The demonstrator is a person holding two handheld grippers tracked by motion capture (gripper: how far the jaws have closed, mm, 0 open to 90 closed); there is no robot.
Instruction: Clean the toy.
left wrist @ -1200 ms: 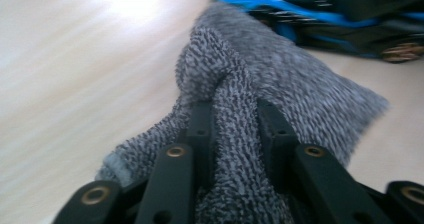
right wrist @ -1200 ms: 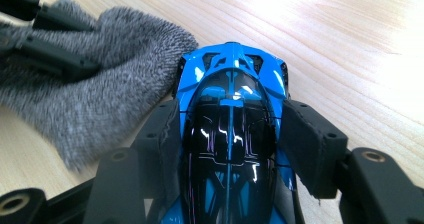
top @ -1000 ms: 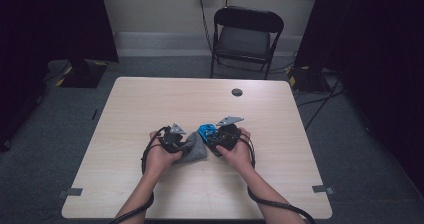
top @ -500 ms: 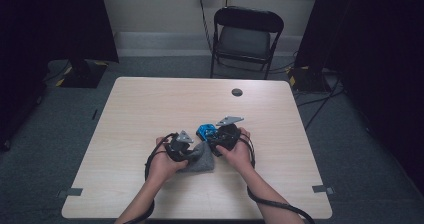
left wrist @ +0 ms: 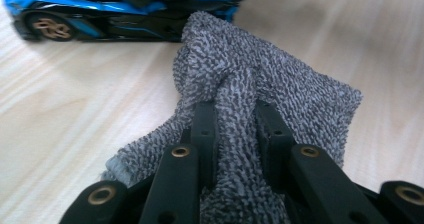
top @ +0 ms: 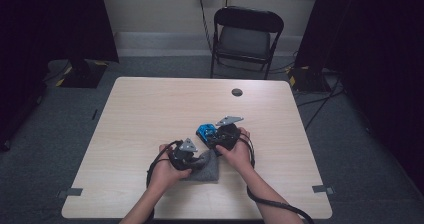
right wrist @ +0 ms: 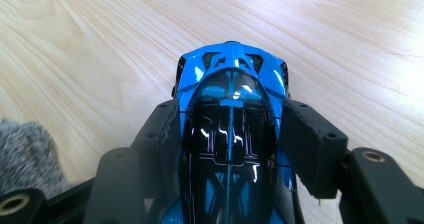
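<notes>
left gripper view: cloth (left wrist: 280, 89) pinched (high view hides it).

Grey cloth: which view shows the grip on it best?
Left gripper view: the grey cloth bunches between the fingers. High view shows it flat beside the left gripper. Right gripper view catches one corner.

Toy car: a blue toy car (top: 204, 131) sits on the counter (top: 150, 109), the landmark here.
Right claw: the right claw (top: 216, 138) lies against the car's near side.
Cloth: a grey cloth (top: 206, 166) lies nearer the person than the car.
Left claw: the left claw (top: 197, 159) rests on the cloth.
Chair: a black chair (top: 246, 39) stands well beyond the car.
</notes>
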